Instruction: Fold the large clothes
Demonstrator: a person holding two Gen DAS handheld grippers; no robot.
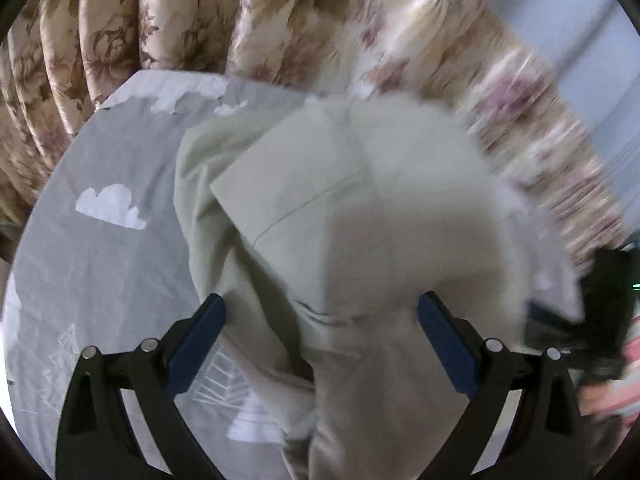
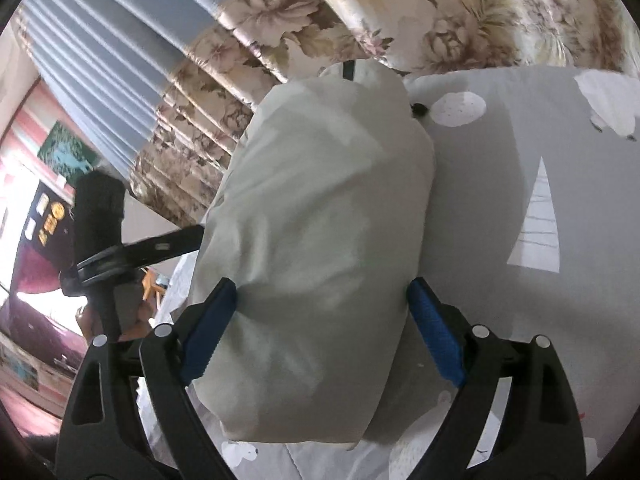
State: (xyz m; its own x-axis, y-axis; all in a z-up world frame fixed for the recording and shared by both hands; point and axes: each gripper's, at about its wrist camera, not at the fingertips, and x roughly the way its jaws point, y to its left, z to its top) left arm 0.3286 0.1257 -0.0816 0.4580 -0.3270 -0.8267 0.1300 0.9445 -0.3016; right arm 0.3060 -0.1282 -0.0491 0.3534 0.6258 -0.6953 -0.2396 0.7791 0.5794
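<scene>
A pale green-beige garment lies folded into a thick bundle on the grey printed sheet. My left gripper is open wide just above the bundle's near end, with the cloth between its blue pads but not pinched. In the right wrist view the bundle runs away from me between the spread fingers of my right gripper, which is open. Its left pad rests against the cloth and its right pad stands just beside it. The left gripper shows as a black shape at the bundle's left side.
Floral curtains hang close behind the bed's far edge, with blue-grey pleated drapes beside them. The grey sheet stretches right of the bundle. The right gripper shows as a blurred black shape at the right edge.
</scene>
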